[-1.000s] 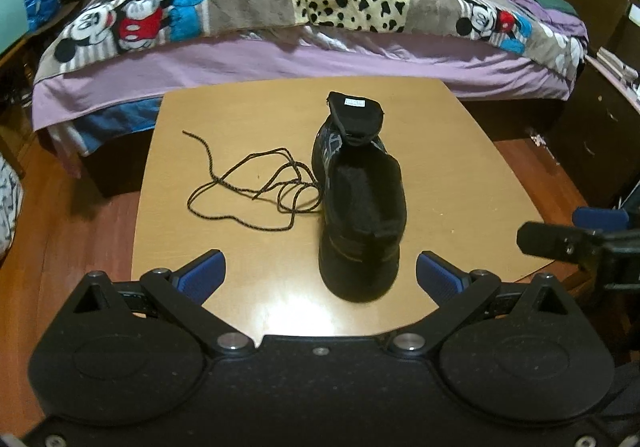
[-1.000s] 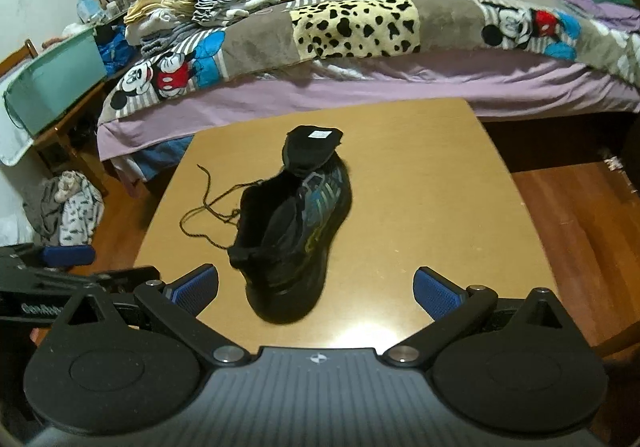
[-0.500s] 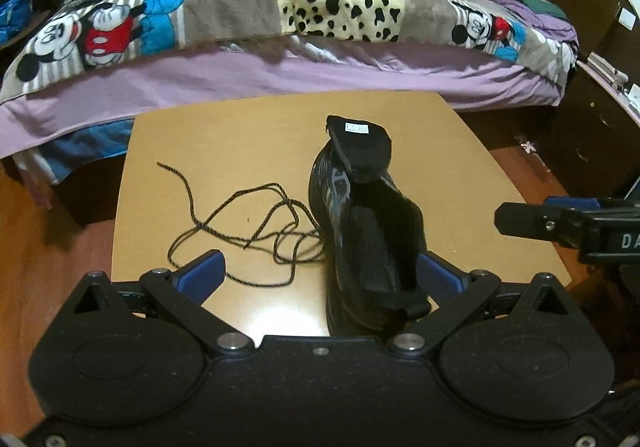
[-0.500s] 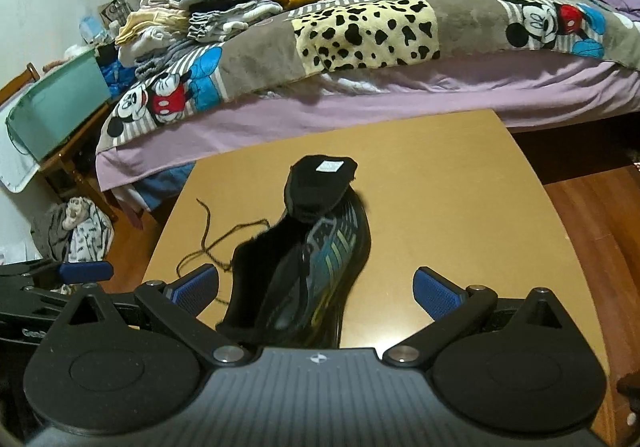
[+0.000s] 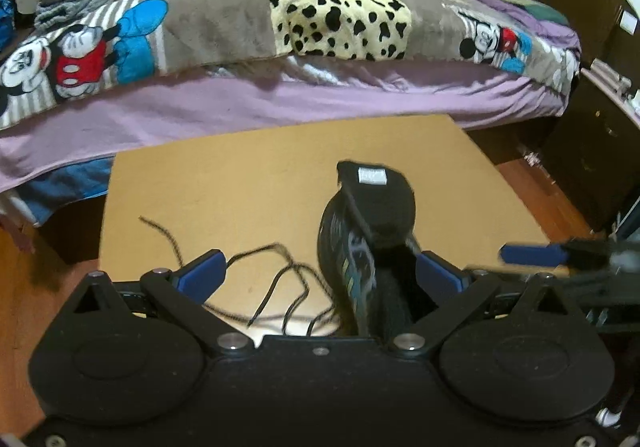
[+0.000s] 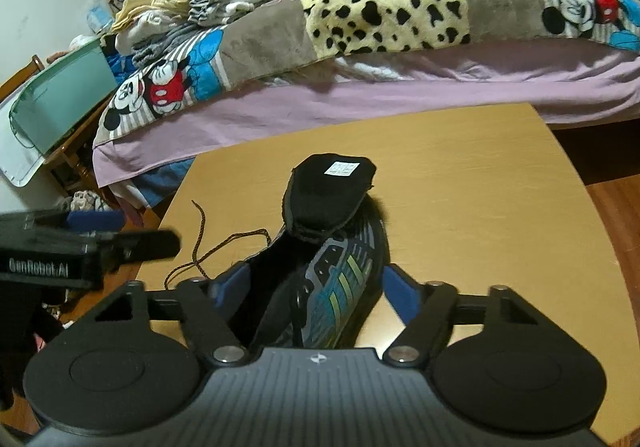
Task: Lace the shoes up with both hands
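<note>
Black shoe (image 5: pixel 370 247) stands on my desk (image 5: pixel 248 183), its lace (image 5: pixel 280 279) loose beside it; my left claw (image 5: pixel 320 271) gapes empty above both. Right view: my right claw (image 6: pixel 310 293) has just been narrowing, straddling the heel without pinching. Next I need a lace end.

A black shoe (image 6: pixel 320 279) is sitting upright on the tan tabletop, its toe pointing toward the bed. Its padded tongue (image 6: pixel 328 195) is standing pulled up and forward, showing 1 white label, leaving the dark opening gaping. Blue, green and yellow stripes are running along its side. A dark speckled lace (image 5: pixel 276 287) is lying loose in tangled loops on the table just beside the shoe's left side.
</note>
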Available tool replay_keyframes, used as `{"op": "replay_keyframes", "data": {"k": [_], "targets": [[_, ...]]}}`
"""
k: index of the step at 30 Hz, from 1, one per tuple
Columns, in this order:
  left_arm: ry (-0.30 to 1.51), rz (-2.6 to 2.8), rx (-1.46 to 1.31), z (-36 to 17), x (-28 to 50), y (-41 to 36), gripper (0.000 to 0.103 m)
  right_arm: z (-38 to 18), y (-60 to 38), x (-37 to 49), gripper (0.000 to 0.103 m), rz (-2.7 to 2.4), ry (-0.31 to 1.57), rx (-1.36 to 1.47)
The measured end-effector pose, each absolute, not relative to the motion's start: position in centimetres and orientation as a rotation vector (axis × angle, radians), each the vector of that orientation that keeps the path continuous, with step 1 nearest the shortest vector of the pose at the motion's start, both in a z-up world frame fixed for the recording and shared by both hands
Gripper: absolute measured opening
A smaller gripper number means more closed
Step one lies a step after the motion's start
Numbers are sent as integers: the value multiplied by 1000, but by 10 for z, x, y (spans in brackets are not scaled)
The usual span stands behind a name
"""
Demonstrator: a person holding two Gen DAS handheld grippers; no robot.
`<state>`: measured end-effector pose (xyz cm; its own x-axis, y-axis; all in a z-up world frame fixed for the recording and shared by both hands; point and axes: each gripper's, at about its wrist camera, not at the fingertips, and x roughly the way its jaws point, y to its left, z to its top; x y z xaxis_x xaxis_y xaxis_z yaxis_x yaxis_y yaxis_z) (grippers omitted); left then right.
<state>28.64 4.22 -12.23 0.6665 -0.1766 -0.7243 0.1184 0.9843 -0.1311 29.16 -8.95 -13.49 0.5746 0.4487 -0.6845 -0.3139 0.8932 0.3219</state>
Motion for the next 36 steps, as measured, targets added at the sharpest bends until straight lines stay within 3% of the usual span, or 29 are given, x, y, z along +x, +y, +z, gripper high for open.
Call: {"op": "replay_keyframes", "data": {"k": [3,12,26,28,36], "targets": [[817,-163,-97,-125,300,42,102,-141,-83,296,68,474,852,159],[844,-211,-237,-144,334,39,102,-154,-77,307,50,506,872,128],[903,-225,-392,-179,376,35,100,-170,-76,314,41,544,929,140],[910,-234,-403,-182,381,36,100,-171,-77,316,33,555,940,152],[937,-271,-479,-194,404,35,100,-176,-86,318,31,580,959,209]]}}
